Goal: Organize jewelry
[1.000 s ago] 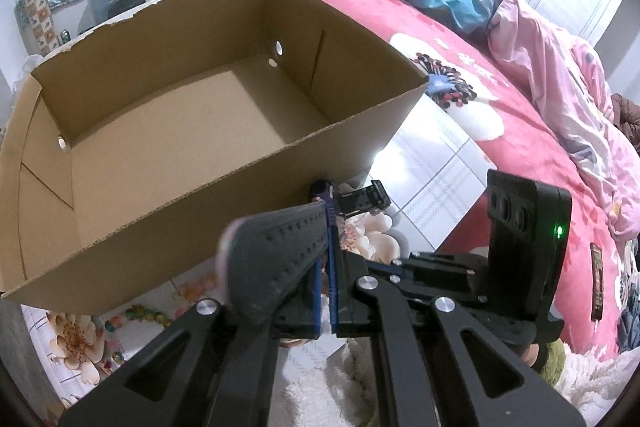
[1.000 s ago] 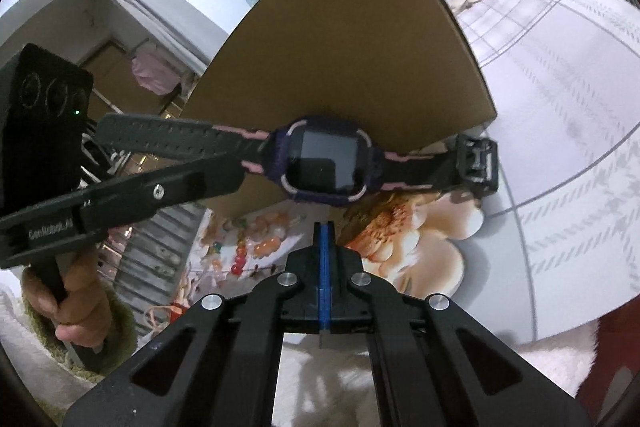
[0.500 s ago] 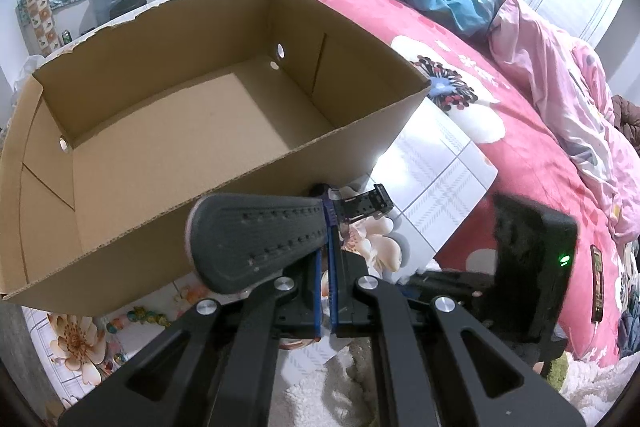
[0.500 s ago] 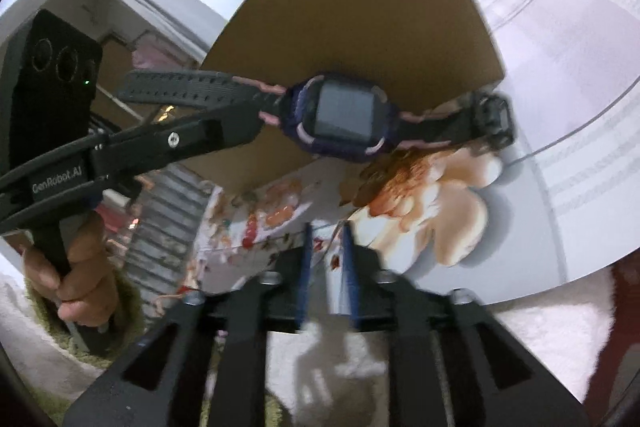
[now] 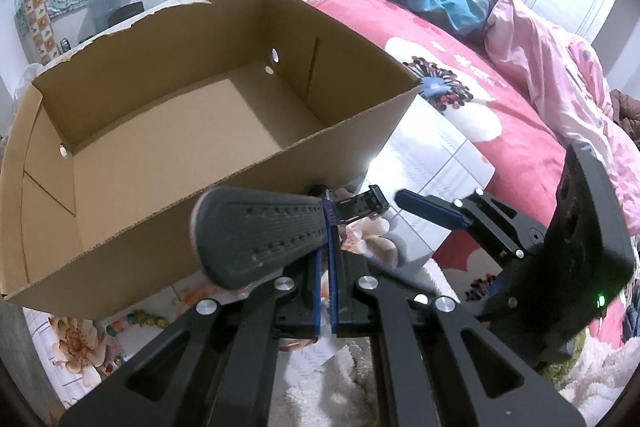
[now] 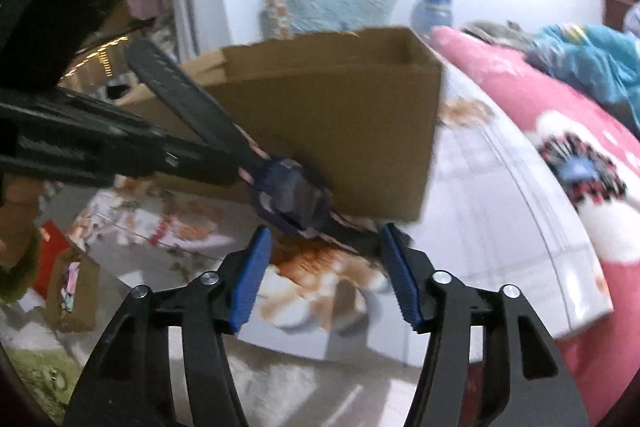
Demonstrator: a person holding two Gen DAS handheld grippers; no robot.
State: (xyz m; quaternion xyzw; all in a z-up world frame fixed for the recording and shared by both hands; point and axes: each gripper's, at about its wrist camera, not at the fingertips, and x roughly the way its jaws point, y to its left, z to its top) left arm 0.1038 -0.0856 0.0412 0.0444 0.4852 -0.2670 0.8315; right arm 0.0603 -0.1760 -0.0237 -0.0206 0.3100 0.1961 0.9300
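Since the earlier frame the right gripper point(image 6: 324, 267) has let go: its jaws have just been opening and now stand well apart with nothing pressed between them, and it has pulled back and rolled, so the watch point(image 6: 290, 197) sits just ahead of its blue pads instead of in them. That watch, dark-cased with a pink-edged black strap, hangs in the air in front of the cardboard box point(image 5: 168, 131), held only by the left gripper point(image 5: 326, 267), whose jaws are shut tight on the strap near the case; the long holed end of the strap point(image 5: 260, 231) fans out over the left finger and the buckle end point(image 5: 360, 207) points toward the right gripper. The right view is smeared by motion, so whether the buckle end brushes its right pad is unclear. The step looks like a hand-over just completed. Next, probably, the left hand must lift the watch over the box's near wall and release it onto the bare floor inside.
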